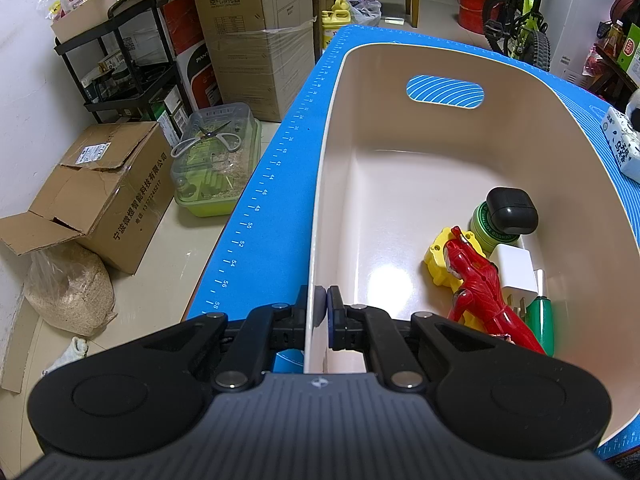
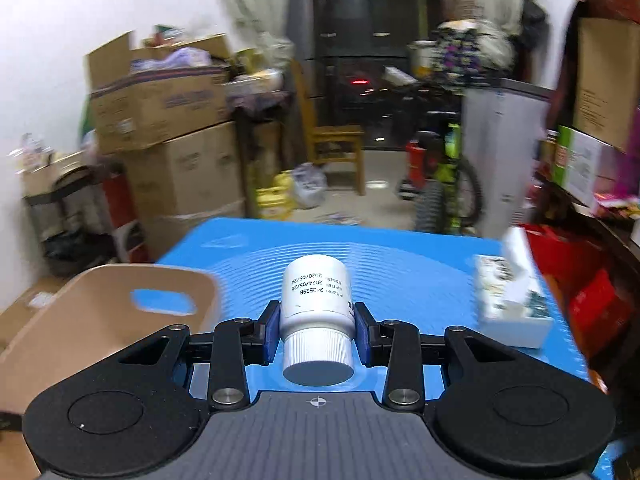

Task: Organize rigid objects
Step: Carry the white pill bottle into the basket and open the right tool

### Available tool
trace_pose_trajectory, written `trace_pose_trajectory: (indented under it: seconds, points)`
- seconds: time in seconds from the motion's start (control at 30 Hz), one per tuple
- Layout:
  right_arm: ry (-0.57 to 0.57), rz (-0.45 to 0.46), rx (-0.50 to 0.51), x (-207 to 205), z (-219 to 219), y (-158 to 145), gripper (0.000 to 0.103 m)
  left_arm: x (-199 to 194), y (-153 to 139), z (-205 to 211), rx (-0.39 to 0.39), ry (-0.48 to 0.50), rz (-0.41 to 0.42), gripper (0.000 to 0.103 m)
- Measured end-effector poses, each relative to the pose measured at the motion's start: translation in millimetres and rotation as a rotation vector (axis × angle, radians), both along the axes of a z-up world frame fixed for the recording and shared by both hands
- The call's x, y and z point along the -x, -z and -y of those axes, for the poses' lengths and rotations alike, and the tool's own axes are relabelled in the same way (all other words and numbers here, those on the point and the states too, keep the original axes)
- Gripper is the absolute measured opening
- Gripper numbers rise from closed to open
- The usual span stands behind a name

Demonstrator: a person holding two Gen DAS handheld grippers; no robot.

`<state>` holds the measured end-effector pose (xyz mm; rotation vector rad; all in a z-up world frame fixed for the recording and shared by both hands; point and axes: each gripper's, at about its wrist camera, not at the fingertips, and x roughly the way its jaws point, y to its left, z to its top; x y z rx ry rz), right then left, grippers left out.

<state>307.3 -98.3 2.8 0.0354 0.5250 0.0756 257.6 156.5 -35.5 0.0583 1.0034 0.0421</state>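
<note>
A: The left gripper is pinched tight on the near wall of the beige bin, 1 pad outside and 1 inside the rim. The right gripper clamps a white bottle by its body, cap end toward the camera, printed base pointing away, above the blue mat.

B: And the bin's contents?

A: 6 items crowd its right near corner: a red figure lying across a yellow toy, a white charger block, a green pen-like piece against the wall, and a green tin with a black case resting on it. The rest of the floor is bare.

B: Anything near the right side?

A: A tissue pack lies on the mat to the right of the bottle; the bin, with its handle cutout, sits to the left. Background is motion-blurred: cardboard boxes, a wooden chair, a green bicycle.
</note>
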Motion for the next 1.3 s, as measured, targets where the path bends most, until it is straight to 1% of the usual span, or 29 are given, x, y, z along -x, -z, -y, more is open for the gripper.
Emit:
trace_pose_trajectory:
  seconds: [0.17, 0.3, 0.47, 0.67, 0.73, 0.8, 0.9, 1.03, 1.07, 1.1, 1.2, 1.3]
  points:
    - [-0.116, -0.035, 0.012, 8, -39, -5, 0.044, 0, 0, 0, -0.002, 0.0, 0.0, 0.009]
    - [-0.177, -0.064, 0.027, 12, -67, -4, 0.044, 0, 0, 0, -0.001, 0.0, 0.0, 0.009]
    - [-0.219, -0.155, 0.047, 10, -88, 9, 0.044, 0, 0, 0, -0.001, 0.0, 0.0, 0.009]
    - [-0.244, -0.224, 0.092, 8, -103, 26, 0.044, 0, 0, 0, 0.001, -0.001, 0.0, 0.009]
    - [-0.26, -0.227, 0.133, 9, -110, 28, 0.044, 0, 0, 0, 0.0, 0.0, 0.0, 0.009]
    - [-0.271, -0.237, 0.149, 12, -115, 31, 0.044, 0, 0, 0, -0.001, 0.0, 0.0, 0.009]
    - [-0.286, -0.257, 0.151, 11, -119, 34, 0.044, 0, 0, 0, 0.0, -0.001, 0.0, 0.009]
    - [-0.293, -0.263, 0.165, 10, -119, 33, 0.044, 0, 0, 0, 0.0, -0.001, 0.0, 0.009]
    - [-0.293, -0.267, 0.164, 10, -119, 33, 0.045, 0, 0, 0, 0.0, -0.001, 0.0, 0.009]
    - [-0.292, -0.268, 0.163, 10, -119, 32, 0.049, 0, 0, 0, 0.0, -0.001, 0.0, 0.009]
    - [-0.294, -0.27, 0.149, 10, -115, 30, 0.052, 0, 0, 0, 0.0, -0.001, 0.0, 0.009]
    - [-0.289, -0.27, 0.123, 10, -111, 28, 0.052, 0, 0, 0, -0.002, -0.002, 0.0, 0.009]
